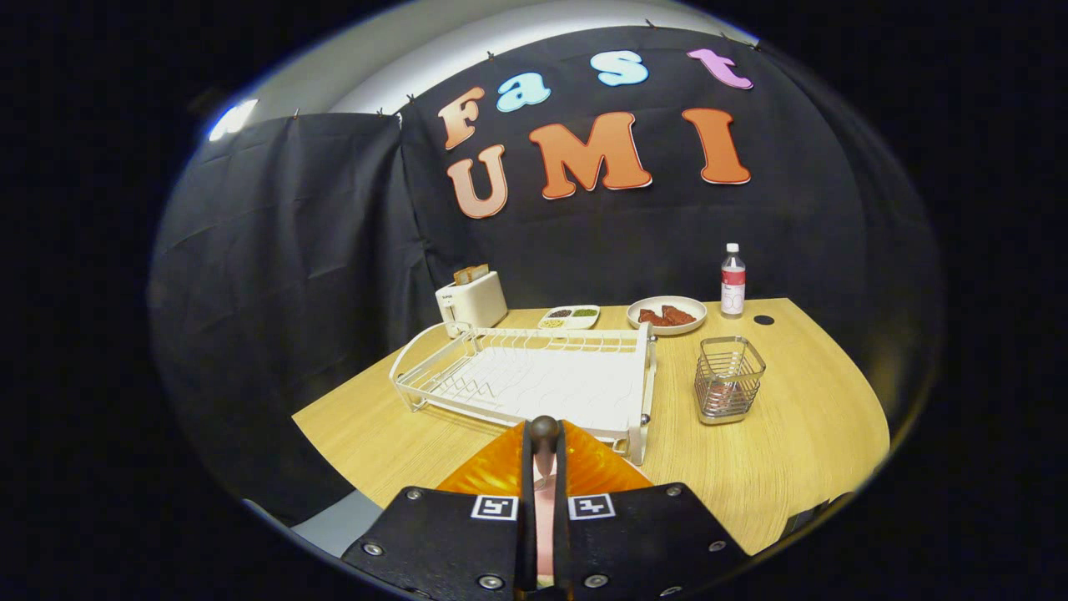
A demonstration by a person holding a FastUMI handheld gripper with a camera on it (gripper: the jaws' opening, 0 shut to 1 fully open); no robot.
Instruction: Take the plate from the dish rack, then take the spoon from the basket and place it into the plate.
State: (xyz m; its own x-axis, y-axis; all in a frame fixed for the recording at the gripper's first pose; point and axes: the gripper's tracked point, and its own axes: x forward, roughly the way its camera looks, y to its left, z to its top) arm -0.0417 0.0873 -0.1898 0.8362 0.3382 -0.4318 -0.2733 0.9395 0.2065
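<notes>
My gripper (pixel 544 427) is shut on the spoon (pixel 545 436). The spoon's dark rounded end sticks out past the fingertips and a pale pink part shows in the narrow gap between the fingers. Directly under the fingers lies the orange plate (pixel 492 476), flat on the wooden table (pixel 793 451), just in front of the white dish rack (pixel 526 380). The rack holds nothing. The wire basket (pixel 728 380) stands to the right of the rack, beyond the fingers, and looks empty.
A white toaster (pixel 471 302) with bread stands behind the rack at the left. Behind the rack's middle sit a small divided dish (pixel 569 316), a white plate with reddish food (pixel 667 315) and a bottle (pixel 732 280). The table's edge runs close on the left.
</notes>
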